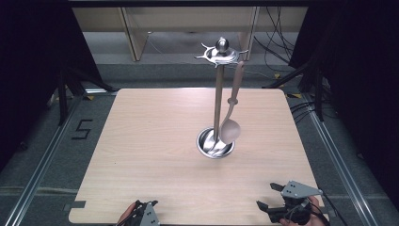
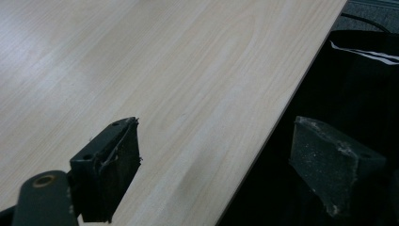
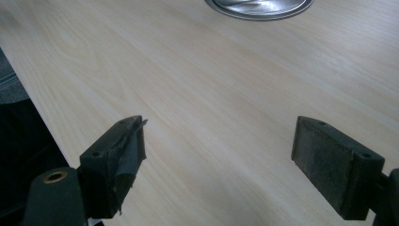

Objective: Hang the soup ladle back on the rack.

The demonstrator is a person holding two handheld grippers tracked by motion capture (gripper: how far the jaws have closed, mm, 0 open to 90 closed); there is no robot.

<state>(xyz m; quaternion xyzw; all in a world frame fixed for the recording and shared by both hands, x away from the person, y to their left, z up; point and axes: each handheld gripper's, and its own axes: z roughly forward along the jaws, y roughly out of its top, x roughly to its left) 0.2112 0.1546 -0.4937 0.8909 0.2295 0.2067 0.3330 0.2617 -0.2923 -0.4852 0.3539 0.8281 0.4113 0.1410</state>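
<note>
1. high view: a pale wooden table (image 1: pixel 155 155) carried a metal utensil stand (image 1: pixel 218 101) a little right of centre, an upright pole rising from a round dished base (image 1: pixel 215 142) to a hooked crown (image 1: pixel 221 52). a single ladle (image 1: pixel 231 122) hung from a hook on the crown's right side, its handle running down beside the pole and its bowl low, just above the base's rim. the left gripper (image 1: pixel 143 214) sat at the near edge, left of centre, and whether its jaws were apart could not be told here. the right gripper (image 1: pixel 273 197) sat at the near right corner with its jaws spread wide and nothing between them. both were well apart from the stand.

2. left gripper view: the left gripper (image 2: pixel 214 172) had its jaws wide apart, straddling the table's edge, holding nothing.

3. right gripper view: the right gripper (image 3: pixel 219 165) was wide open over bare wood, with the base's rim (image 3: pixel 259 7) at the top of the frame.

4. handling, as a judgement: the ladle looked stiff, light and smooth, so likely slippery. the slim mid-handle seemed the best place to grip, since the rounded bowl would slide between flat pads. hanging free, it would probably swing when touched, and the tall stand might tip if pulled sideways.
</note>
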